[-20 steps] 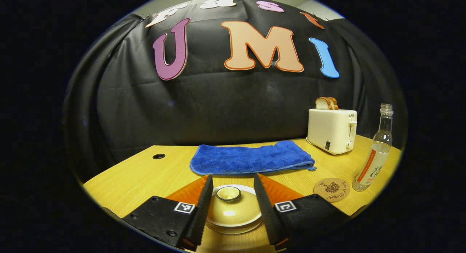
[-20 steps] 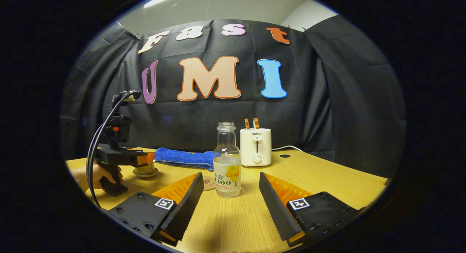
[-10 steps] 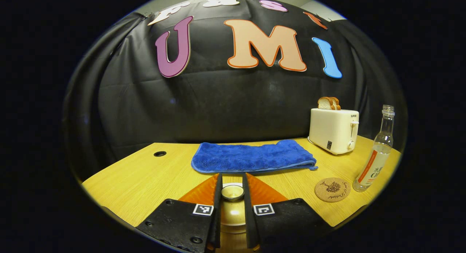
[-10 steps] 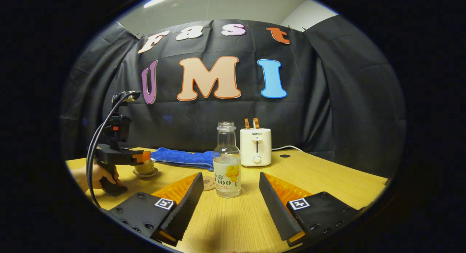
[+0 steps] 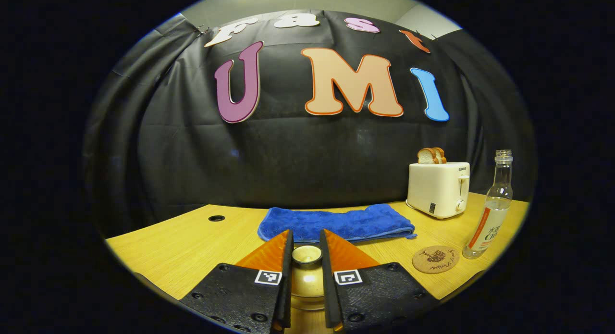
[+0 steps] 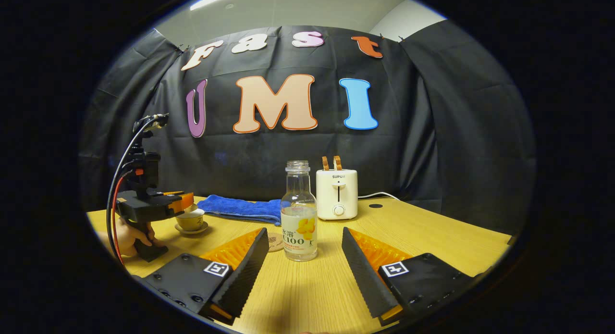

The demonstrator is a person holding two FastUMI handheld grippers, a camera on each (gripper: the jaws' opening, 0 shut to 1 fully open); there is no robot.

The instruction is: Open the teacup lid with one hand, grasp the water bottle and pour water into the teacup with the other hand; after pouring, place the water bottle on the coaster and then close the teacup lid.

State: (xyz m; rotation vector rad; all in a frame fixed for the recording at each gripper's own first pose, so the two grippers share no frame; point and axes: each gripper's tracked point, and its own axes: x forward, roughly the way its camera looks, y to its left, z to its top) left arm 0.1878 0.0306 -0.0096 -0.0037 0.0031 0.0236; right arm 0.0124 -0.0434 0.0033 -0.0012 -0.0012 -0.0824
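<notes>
My left gripper [image 5: 306, 245] is shut on the round knob of the cream teacup lid [image 5: 307, 281], which sits between its fingers. In the right gripper view that gripper [image 6: 178, 203] is held by a hand [image 6: 126, 237] and carries the lid just above the teacup [image 6: 190, 221] on its saucer. The clear water bottle [image 6: 299, 214], uncapped and partly full, stands upright on the table right in front of my open right gripper [image 6: 303, 234], apart from both fingers. The bottle [image 5: 490, 214] also stands at the far right of the left gripper view. A cork coaster [image 5: 436, 259] lies just left of it.
A folded blue towel [image 5: 336, 223] lies behind the teacup. A cream toaster [image 5: 438, 189] with bread slices stands at the back, behind the bottle. The wooden table [image 5: 182, 247] has a cable hole [image 5: 216, 218] at the back left.
My left gripper went from open around the lid to shut on its knob, then rose a little with the lid. The right gripper and the bottle stayed put.
</notes>
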